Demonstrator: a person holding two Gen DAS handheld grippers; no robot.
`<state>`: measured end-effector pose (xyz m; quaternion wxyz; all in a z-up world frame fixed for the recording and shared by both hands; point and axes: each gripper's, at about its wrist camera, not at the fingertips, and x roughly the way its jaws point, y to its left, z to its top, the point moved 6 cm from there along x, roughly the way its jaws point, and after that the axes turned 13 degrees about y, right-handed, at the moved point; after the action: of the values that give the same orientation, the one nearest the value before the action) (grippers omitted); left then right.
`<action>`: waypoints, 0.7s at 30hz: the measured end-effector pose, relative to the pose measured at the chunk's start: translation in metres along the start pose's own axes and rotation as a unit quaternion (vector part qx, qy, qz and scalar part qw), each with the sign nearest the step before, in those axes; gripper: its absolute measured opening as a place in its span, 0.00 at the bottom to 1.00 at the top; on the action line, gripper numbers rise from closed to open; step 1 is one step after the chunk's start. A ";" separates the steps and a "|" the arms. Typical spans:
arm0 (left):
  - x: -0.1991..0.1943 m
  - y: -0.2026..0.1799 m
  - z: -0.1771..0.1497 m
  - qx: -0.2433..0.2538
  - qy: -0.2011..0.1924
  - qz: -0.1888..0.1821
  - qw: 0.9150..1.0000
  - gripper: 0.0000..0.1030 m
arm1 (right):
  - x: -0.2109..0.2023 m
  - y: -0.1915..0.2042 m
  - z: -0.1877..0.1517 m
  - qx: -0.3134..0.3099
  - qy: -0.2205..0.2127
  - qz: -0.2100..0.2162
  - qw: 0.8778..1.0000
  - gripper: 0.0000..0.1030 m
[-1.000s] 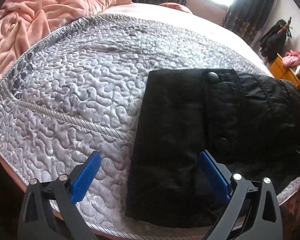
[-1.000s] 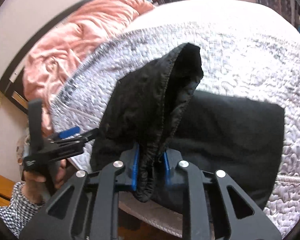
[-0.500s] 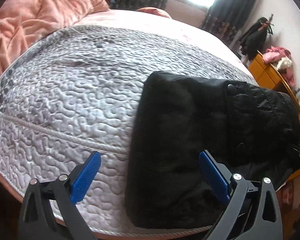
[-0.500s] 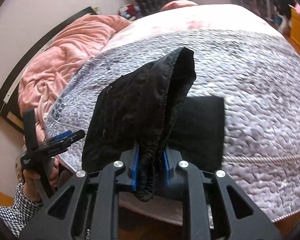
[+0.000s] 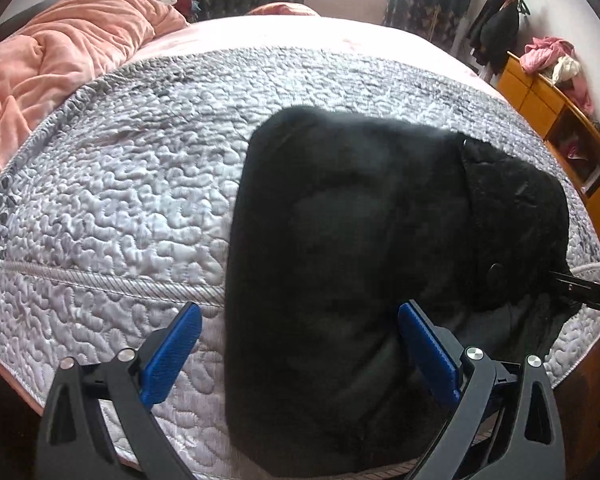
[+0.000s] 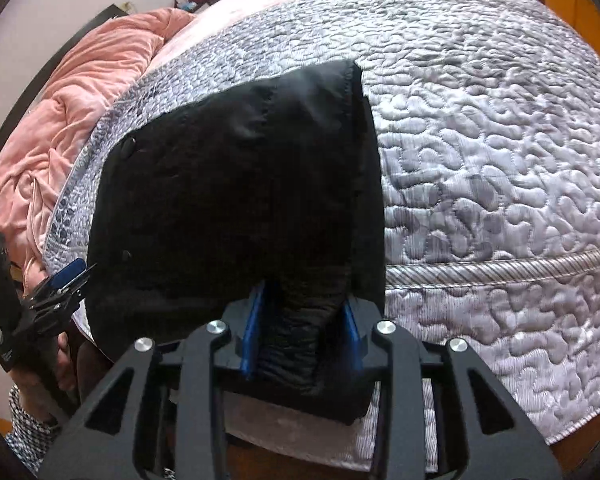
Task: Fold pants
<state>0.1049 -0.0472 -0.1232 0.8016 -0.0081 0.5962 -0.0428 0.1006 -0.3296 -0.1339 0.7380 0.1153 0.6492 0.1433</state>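
Note:
The black pants [image 5: 340,272] lie folded on the grey quilted mattress [image 5: 132,184] near its front edge. The waistband end with snap buttons is laid over the folded legs [image 6: 228,200]. My left gripper [image 5: 300,356] is open and empty, low over the near end of the pants. My right gripper [image 6: 300,332] has its jaws partly apart around the bunched elastic waistband [image 6: 296,340], which still sits between the blue pads. The left gripper also shows at the left edge of the right wrist view [image 6: 66,280].
A pink blanket [image 5: 48,64] is heaped at the mattress's far left. A wooden cabinet [image 5: 556,120] with pink clothes on top stands at the right. Dark curtains and a window are behind the bed. The mattress's front edge [image 6: 500,268] is just below the pants.
The right gripper has lowered the raised waistband flat onto the folded legs and its jaws have widened. The left gripper stayed open and shifted slightly over the pants.

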 end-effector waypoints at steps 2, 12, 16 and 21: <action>0.002 0.001 0.000 -0.005 0.002 -0.003 1.000 0.96 | -0.007 0.004 0.000 -0.010 -0.002 -0.015 1.000 0.44; -0.015 -0.011 0.014 0.023 -0.027 0.001 0.999 0.96 | -0.049 -0.002 0.060 -0.016 -0.050 0.007 0.999 0.63; -0.007 -0.018 0.014 0.034 -0.018 0.000 0.999 0.96 | -0.030 -0.015 0.086 -0.003 -0.032 0.024 0.999 0.52; 0.004 -0.018 0.015 0.032 -0.008 0.001 0.999 0.96 | -0.029 -0.010 0.101 -0.008 -0.031 0.067 0.997 0.09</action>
<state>0.1191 -0.0658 -0.1211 0.8062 0.0177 0.5883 -0.0605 0.1983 -0.3473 -0.0974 0.7476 0.1570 0.6155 0.1939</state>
